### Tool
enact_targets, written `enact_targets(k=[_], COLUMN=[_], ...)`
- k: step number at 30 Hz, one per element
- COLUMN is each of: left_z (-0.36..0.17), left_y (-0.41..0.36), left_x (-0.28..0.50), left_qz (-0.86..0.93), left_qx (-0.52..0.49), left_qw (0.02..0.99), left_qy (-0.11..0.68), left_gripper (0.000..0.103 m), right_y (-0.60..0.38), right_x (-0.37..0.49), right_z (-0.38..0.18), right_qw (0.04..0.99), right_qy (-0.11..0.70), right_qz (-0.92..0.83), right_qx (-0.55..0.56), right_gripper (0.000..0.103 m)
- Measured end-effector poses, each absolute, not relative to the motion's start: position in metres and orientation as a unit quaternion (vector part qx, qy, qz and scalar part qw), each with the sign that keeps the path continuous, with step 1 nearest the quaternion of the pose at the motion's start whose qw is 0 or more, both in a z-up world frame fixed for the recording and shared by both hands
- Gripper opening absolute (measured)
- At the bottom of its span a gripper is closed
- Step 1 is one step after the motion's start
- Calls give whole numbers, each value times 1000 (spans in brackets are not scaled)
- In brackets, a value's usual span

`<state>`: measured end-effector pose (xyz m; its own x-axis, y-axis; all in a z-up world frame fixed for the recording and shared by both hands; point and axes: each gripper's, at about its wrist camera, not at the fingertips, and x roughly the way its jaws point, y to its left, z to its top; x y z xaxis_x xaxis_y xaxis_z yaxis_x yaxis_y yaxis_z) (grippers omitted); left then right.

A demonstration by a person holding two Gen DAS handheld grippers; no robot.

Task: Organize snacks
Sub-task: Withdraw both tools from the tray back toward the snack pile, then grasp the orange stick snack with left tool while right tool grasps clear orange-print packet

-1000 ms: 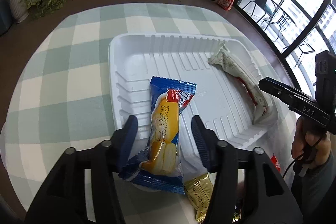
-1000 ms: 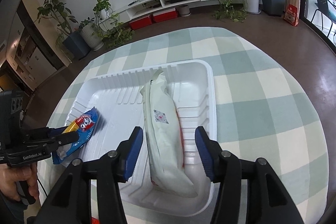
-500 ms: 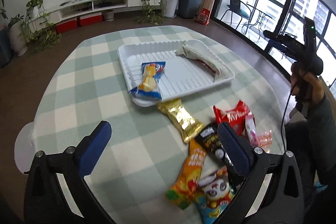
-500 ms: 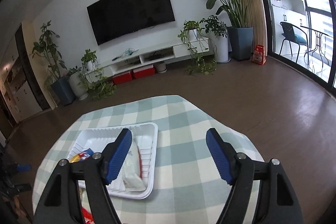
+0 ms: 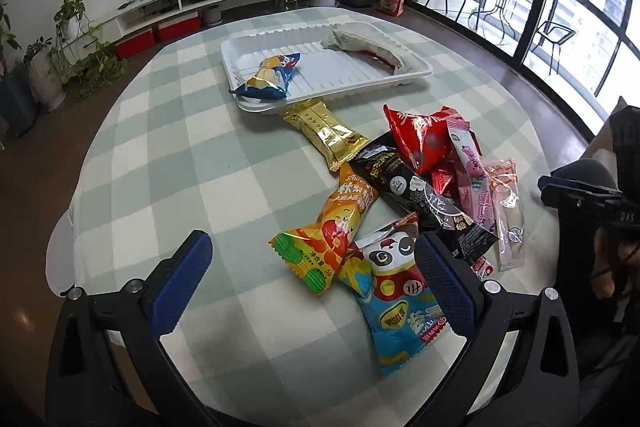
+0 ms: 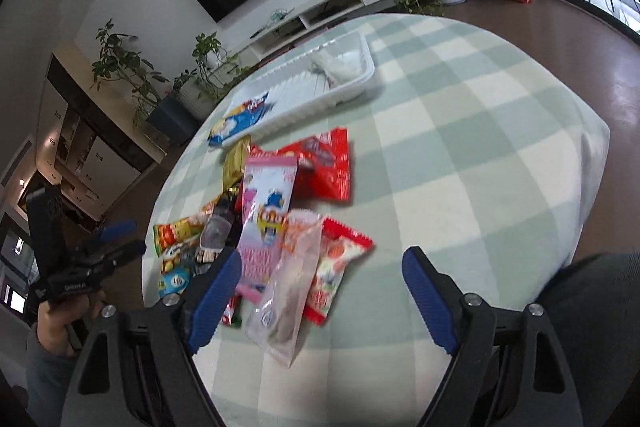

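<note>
Blue-and-red panda snack bag (image 5: 394, 297) is lying just ahead of the wide-open, empty left hand-held gripper (image 5: 312, 279), long axis pointing toward the white tray (image 5: 236, 67); right hand-held gripper (image 6: 322, 301) is also gaping empty.

White tray (image 5: 416, 73) – ribbed matt plastic; gold packet (image 5: 326, 133) – glossy foil; checked tablecloth (image 5: 180, 155) – matt cloth.

The left wrist view looks from the near edge of the desk (image 5: 168, 163), raised and tilted down, facing the far white tray (image 5: 416, 73) and television wall. The right wrist view sits at the desk's right near edge, lower and rolled, facing left and far. Both share the snack pile (image 5: 400, 179) and tray (image 6: 360, 83).
</note>
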<state>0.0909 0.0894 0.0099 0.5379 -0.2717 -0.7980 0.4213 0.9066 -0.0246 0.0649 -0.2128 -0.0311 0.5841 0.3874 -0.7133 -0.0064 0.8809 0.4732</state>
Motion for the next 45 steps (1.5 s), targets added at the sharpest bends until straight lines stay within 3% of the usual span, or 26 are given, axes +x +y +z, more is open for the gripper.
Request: enact_targets(k=[13, 20, 27, 29, 32, 42, 45], left_z=[0, -7, -30, -36, -46, -53, -54], left_y=[54, 42, 34, 33, 30, 24, 19], left_x=[131, 153, 165, 170, 171, 175, 176], left_qz=[-251, -262, -271, -271, -278, -277, -279], left_qx=[177, 228, 252, 253, 260, 274, 271], left_qw=[828, 792, 761, 754, 739, 724, 726], left_qy=[469, 502, 533, 542, 555, 569, 567], left_gripper=[101, 73, 70, 54, 37, 36, 32], right_y=[-187, -187, -184, -180, -172, -167, -166], right_x=[55, 55, 55, 56, 61, 76, 79], right_z=[-46, -47, -44, -43, -43, -47, -47], right_qw=[853, 855, 859, 860, 854, 847, 848], right_qy=[470, 470, 471, 472, 482, 499, 501], right_qz=[121, 119, 105, 105, 113, 95, 92], right_qx=[189, 183, 169, 162, 161, 157, 145], right_gripper=[85, 78, 65, 63, 58, 57, 50])
